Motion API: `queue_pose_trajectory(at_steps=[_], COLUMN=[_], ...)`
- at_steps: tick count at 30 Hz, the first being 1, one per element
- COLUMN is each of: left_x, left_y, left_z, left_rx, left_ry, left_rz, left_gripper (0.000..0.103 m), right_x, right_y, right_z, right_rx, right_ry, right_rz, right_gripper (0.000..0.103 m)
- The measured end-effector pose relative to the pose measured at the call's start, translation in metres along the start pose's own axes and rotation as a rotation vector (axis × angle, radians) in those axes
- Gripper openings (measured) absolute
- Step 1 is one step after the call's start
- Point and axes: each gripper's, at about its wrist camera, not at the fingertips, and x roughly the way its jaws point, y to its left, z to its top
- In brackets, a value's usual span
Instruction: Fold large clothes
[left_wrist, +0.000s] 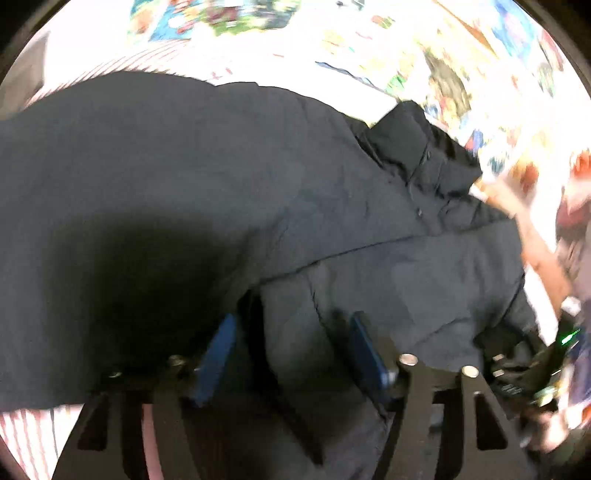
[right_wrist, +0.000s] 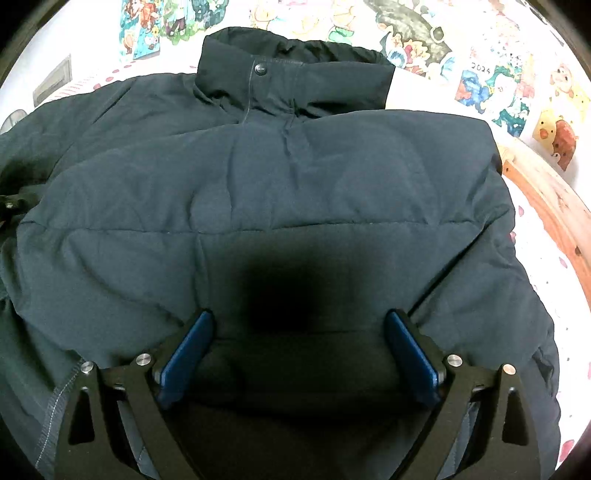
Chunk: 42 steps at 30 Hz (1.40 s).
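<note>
A large dark navy padded jacket (left_wrist: 184, 166) (right_wrist: 295, 177) lies spread on a bed and fills both views. Its stand-up collar (right_wrist: 291, 81) with a snap button points away from me in the right wrist view. In the left wrist view the collar (left_wrist: 424, 158) sits at the upper right. My left gripper (left_wrist: 293, 317) is open low over a folded edge of the jacket, with fabric lying between its blue pads (left_wrist: 218, 354). My right gripper (right_wrist: 300, 314) stands wide open just above the jacket's lower body, nothing gripped.
The bed sheet (left_wrist: 26, 435) is white with pink stripes and spots. A wooden bed frame (right_wrist: 554, 206) runs along the right. Cartoon pictures (right_wrist: 498, 92) cover the wall behind. A person's blurred forearm (left_wrist: 535, 251) crosses the right edge of the left wrist view.
</note>
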Motion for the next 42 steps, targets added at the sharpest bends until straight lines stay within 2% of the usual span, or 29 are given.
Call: queue_pose_trajectory(at_steps=[5,7,8,10,12,18,23,26,29,33,35,36,37,38,40,42], left_x=[-0.034,-0.046,-0.053,-0.067,-0.077,-0.128,-0.160,-0.166,-0.170,-0.176,-0.177,-0.179,-0.181,-0.185,-0.189,-0.194], left_y=[0.028,0.042,0.052,0.075,0.089,0.119,0.165,0.195,0.216,0.239,0.240,0.239,0.234,0.232,0.224,0.221], left_z=[-0.024,-0.033,-0.040,-0.054,-0.061,-0.073,-0.075,-0.068,-0.065,-0.061,-0.060,-0.060,-0.058,-0.064,-0.058,-0.055], left_rx=[-0.210,-0.289,-0.340,-0.432,-0.481,-0.518,-0.649,-0.738,-0.816,-0.900,-0.919,-0.921,-0.906,-0.890,-0.830,-0.795], left_ry=[-0.038,-0.051,-0.062,-0.083,-0.101,-0.232,-0.333,-0.351,-0.393,-0.463,-0.487,-0.498,-0.520,-0.529,-0.544,-0.557], left_rz=[-0.090,-0.097,-0.082,-0.106,-0.113,-0.002,0.086,0.161,0.191,0.182,0.188,0.198,0.236,0.272,0.355,0.382], left_gripper=[0.076,0.086,0.086,0.087,0.086,0.088,0.088,0.088,0.088,0.088,0.086,0.082,0.069,0.063,0.042,0.030], right_x=[-0.001,-0.002,-0.002,-0.002,-0.001,0.000,-0.008,-0.015,-0.018,-0.017,-0.017,-0.019,-0.021,-0.024,-0.032,-0.043], right_y=[0.001,0.002,0.002,0.000,0.001,0.007,0.012,0.017,0.024,0.025,0.026,0.026,0.027,0.028,0.031,0.036], right_z=[-0.001,-0.001,-0.001,0.001,0.001,0.004,0.011,0.013,0.012,0.012,0.012,0.013,0.014,0.014,0.016,0.019], right_rx=[0.003,0.004,0.005,0.010,0.011,-0.002,-0.029,-0.048,-0.084,-0.091,-0.092,-0.093,-0.098,-0.103,-0.121,-0.142], right_ry=[0.009,0.010,0.011,0.013,0.014,0.011,0.008,-0.037,-0.056,-0.059,-0.064,-0.070,-0.080,-0.089,-0.125,-0.167], right_rz=[-0.023,-0.022,-0.021,-0.014,-0.020,-0.052,-0.094,-0.127,-0.148,-0.159,-0.159,-0.159,-0.156,-0.154,-0.142,-0.127], right_gripper=[0.094,0.094,0.094,0.094,0.094,0.095,0.095,0.095,0.095,0.095,0.095,0.095,0.095,0.095,0.095,0.095])
